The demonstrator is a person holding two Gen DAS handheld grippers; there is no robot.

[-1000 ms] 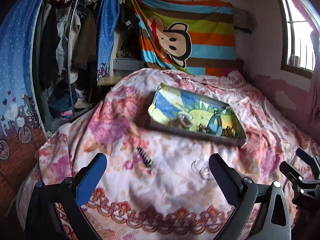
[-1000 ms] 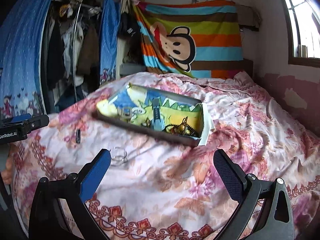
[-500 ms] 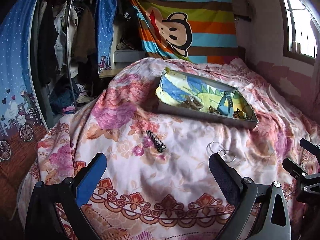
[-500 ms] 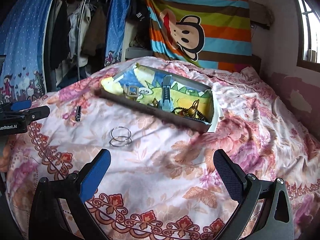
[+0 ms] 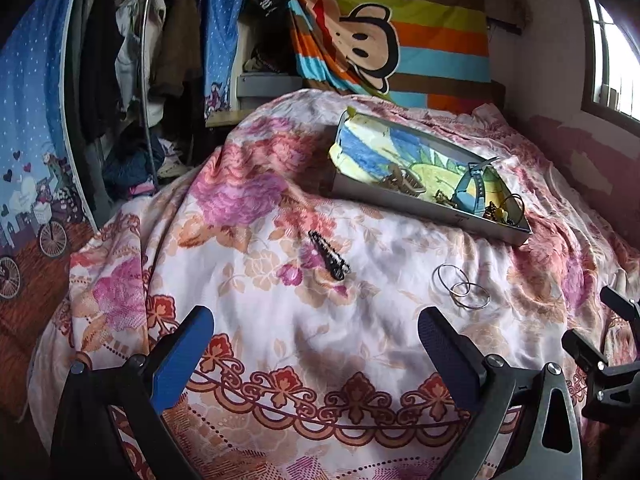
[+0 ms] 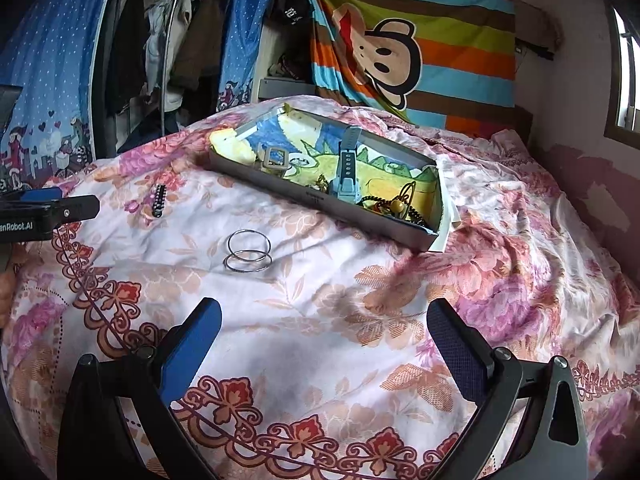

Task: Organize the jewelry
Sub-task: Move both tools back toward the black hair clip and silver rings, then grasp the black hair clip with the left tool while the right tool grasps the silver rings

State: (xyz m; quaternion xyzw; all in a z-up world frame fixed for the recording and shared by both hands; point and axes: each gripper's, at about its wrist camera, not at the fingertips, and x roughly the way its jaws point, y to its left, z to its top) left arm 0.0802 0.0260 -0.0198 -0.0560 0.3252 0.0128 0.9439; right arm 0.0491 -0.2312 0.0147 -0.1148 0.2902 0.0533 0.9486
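A shallow grey box (image 5: 404, 200) (image 6: 304, 196) with a cartoon lining lies on the floral bedspread and holds a blue watch strap (image 5: 474, 192) (image 6: 347, 168), a buckle-like piece (image 6: 276, 160) and tangled beads and chains (image 6: 394, 206). Two thin silver bangles (image 5: 462, 292) (image 6: 248, 254) lie overlapped on the cover in front of the box. A black beaded hair clip (image 5: 330, 254) (image 6: 159, 200) lies to their left. My left gripper (image 5: 316, 340) is open, hovering short of the clip and bangles. My right gripper (image 6: 324, 332) is open too, below the bangles, holding nothing.
The bedspread (image 5: 280, 340) drops off at the left toward a wardrobe of hanging clothes (image 5: 132, 60) and a blue curtain (image 5: 32, 100). A striped monkey blanket (image 5: 400, 28) hangs behind the bed. A window (image 5: 612, 68) is on the right wall.
Both grippers have tilted down and drawn closer to the bed, so the bangles, clip and box sit higher and larger in view. Nothing on the bed has moved.
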